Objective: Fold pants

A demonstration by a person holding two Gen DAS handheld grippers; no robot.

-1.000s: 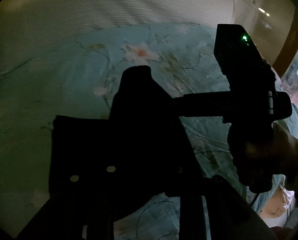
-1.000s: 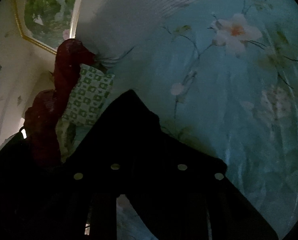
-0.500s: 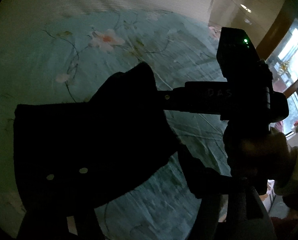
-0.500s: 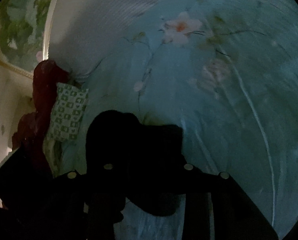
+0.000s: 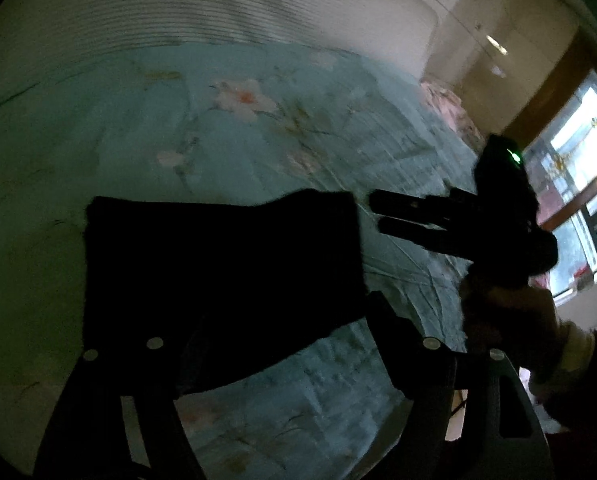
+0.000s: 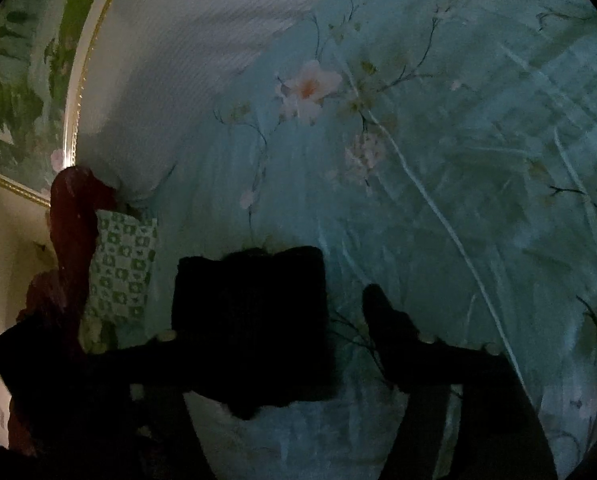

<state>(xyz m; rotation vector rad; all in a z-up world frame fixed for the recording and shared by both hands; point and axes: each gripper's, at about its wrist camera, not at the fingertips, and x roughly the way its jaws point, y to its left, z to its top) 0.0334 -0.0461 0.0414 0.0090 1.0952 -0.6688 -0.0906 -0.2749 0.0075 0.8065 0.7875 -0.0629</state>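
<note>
Both claws stand apart and empty: the right gripper (image 5: 378,214) hangs just off the right edge of the black pants (image 5: 222,280), and the left gripper (image 5: 274,344) straddles their near edge. The pants lie as a folded rectangle on the teal floral bedspread (image 5: 258,128). A stray finger dragging out could likely flip a layer and undo the fold.

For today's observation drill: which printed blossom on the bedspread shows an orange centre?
The largest blossom, farthest beyond the black pants; the smaller pale blossoms nearer the pants show no orange.
</note>
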